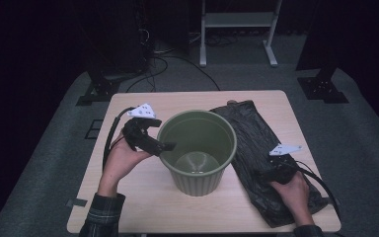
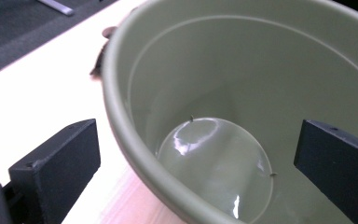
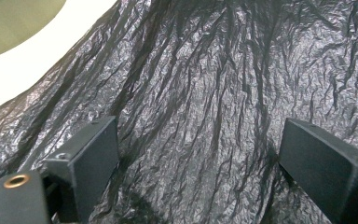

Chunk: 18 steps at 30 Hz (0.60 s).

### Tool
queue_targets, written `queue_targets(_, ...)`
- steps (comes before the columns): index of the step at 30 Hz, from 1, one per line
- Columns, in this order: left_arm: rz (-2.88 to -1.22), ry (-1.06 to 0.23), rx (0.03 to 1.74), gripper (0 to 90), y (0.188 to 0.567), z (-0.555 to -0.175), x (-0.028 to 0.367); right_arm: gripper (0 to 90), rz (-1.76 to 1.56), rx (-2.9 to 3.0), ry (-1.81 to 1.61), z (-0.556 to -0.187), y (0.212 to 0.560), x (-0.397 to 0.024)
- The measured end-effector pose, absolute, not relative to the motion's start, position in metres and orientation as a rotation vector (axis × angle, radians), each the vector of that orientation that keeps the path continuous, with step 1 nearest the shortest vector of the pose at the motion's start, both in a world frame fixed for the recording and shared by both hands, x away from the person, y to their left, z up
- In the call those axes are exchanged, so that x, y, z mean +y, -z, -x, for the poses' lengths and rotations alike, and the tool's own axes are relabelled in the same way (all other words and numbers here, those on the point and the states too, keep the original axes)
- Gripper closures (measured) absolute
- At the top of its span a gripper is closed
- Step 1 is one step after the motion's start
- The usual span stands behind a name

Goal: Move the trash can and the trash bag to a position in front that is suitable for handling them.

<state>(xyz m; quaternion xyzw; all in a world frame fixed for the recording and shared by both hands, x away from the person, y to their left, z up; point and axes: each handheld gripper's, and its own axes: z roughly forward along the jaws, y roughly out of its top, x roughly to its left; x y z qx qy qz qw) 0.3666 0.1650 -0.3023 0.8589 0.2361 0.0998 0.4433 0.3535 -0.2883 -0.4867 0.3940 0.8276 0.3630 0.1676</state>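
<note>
I have the left gripper (image 1: 165, 146) spread wide astride the green bin's (image 1: 197, 148) near rim at table (image 1: 143, 197) centre, right gripper (image 1: 271, 173) likewise agape, pressed down on the crumpled black bag (image 1: 251, 133) lying just beside the bin.

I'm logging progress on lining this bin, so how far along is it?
Early stage. Done: the green bin stands upright on the table, empty and unlined. In hand: the left hand-held gripper is open with its jaws astride the bin's rim, one outside and one inside; the right hand-held gripper is open just over the flat black bag, not yet pinching it. Left: grasp, open and fit the bag.
</note>
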Motion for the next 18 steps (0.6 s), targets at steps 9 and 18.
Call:
queue_targets(9,-2.076,-0.309,0.6,0.0,0.289,-0.348,0.187,10.8,-1.127,2.352,-1.034,-0.354,0.487,-0.288)
queue_targets(18,-2.072,-0.345,0.625,0.0,0.304,-0.32,0.21,11.1,-1.129,2.35,-1.033,-0.354,0.487,-0.288)
